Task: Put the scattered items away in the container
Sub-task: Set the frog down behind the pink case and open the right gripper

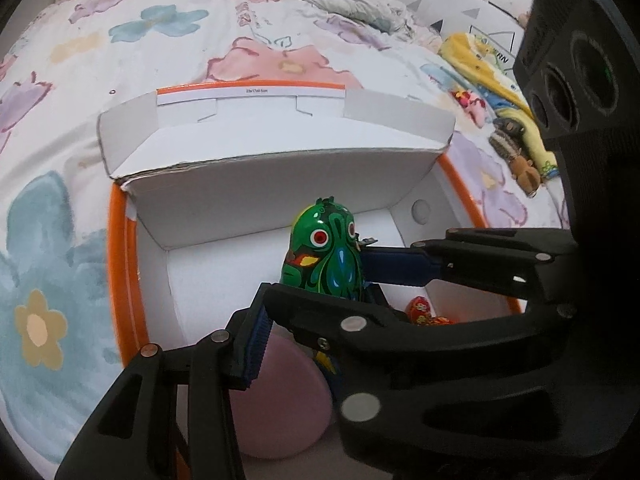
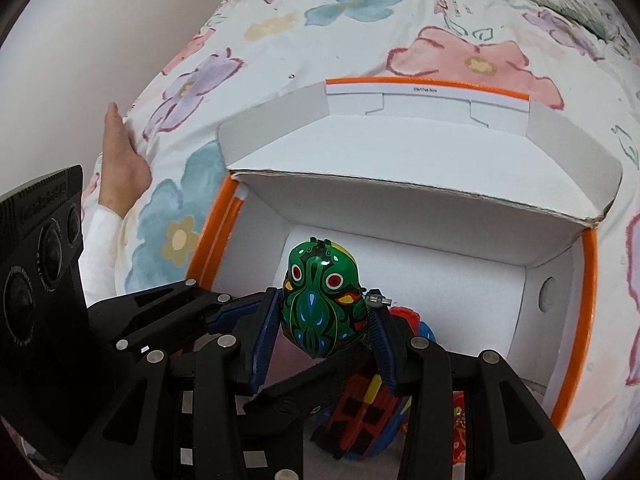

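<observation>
Over the open white box (image 2: 404, 216) with orange rim, both claws meet on one toy. Green tin frog (image 2: 322, 312), red eyes, wind-up key on its side, held upright above the box floor, not resting on it.

Right gripper (image 2: 324, 340): clenched on the frog, one blue pad on each flank. Its fingers (image 2: 267, 332) point down into the box.

Left gripper (image 1: 316, 288): reaches in from the side and crosses the right one. Its jaws stand at their narrowest; one blue pad lies against the far side of the frog (image 1: 324, 252), the other finger (image 1: 250, 348) sits nearer the camera. Whether the near pad presses the toy I cannot tell: the right gripper's finger (image 1: 344, 316) lies across in front.

Box (image 1: 280, 196) sits on a bedspread (image 1: 120, 60) printed with large pastel flowers. Lid flap folded back at the far side.

Already inside, below the frog: pink round object (image 1: 280, 392), a red patterned egg-like toy (image 1: 419, 309), a red-and-yellow house-like toy (image 2: 362, 404) on a blue base.

Beyond the box, on the bed: small plush figures (image 1: 516, 152) on yellow printed fabric (image 1: 488, 64).

A person's hand (image 2: 120, 152) in a white sleeve rests flat on the bedspread (image 2: 360, 12), well apart from the box.
</observation>
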Demonstrator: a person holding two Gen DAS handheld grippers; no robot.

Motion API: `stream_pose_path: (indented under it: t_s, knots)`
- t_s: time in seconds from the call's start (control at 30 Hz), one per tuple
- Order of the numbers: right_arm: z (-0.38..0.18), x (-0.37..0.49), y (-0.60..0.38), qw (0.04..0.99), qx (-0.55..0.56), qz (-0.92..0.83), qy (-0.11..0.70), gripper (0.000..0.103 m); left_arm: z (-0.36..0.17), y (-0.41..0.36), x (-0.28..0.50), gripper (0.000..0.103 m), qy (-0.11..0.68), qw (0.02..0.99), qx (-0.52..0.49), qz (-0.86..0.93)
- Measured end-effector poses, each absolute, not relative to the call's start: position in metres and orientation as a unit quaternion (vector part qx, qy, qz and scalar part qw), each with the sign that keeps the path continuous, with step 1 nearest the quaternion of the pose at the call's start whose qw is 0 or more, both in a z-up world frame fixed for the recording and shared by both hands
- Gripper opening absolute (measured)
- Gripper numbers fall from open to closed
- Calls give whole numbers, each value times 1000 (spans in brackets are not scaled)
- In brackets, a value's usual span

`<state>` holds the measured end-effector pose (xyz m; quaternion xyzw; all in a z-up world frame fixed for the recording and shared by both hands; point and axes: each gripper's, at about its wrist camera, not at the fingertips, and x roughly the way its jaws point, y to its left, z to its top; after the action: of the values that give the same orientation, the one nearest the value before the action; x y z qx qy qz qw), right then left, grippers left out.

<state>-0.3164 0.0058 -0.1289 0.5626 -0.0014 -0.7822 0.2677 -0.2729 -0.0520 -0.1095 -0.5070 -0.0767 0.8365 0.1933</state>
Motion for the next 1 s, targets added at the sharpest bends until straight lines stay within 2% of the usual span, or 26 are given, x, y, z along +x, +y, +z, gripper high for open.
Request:
stream_pose_path:
  t_s: [0.13,0.33,0.4,0.47,0.53,0.57,0.8,0.83,0.87,1.0]
  knots:
    - [-134,-320,8,266,566,-780,-3,41,-113,-46,-275,47,-60,188,-509,838]
    - [-143,-323,15,267,567,-779,-13,41,-113,-36,-273,62,-38,201,-508,837]
    - [-145,-322,17,268,569,-777,-16,42,-113,-34,-272,63,-30,200,-507,838]
    - [-145,-321,18,268,568,-778,-17,48,-113,-34,-273,64,-28,197,-508,838]
    - [-145,-321,20,269,569,-777,-23,69,-114,-35,-274,65,-28,193,-511,837]
    - [-146,-321,21,270,569,-776,-26,71,-114,-34,-274,65,-27,193,-512,837]
    - [-132,-314,31,265,556,-787,-44,72,-102,-30,-264,74,-19,193,-500,844]
    - [-129,-311,32,265,553,-788,-47,72,-99,-29,-262,77,-17,194,-497,846]
    - [-125,-308,33,265,551,-790,-48,72,-94,-29,-260,84,-10,188,-490,851]
    - [-103,-291,38,272,533,-800,-50,72,-75,-32,-249,92,-10,185,-471,862]
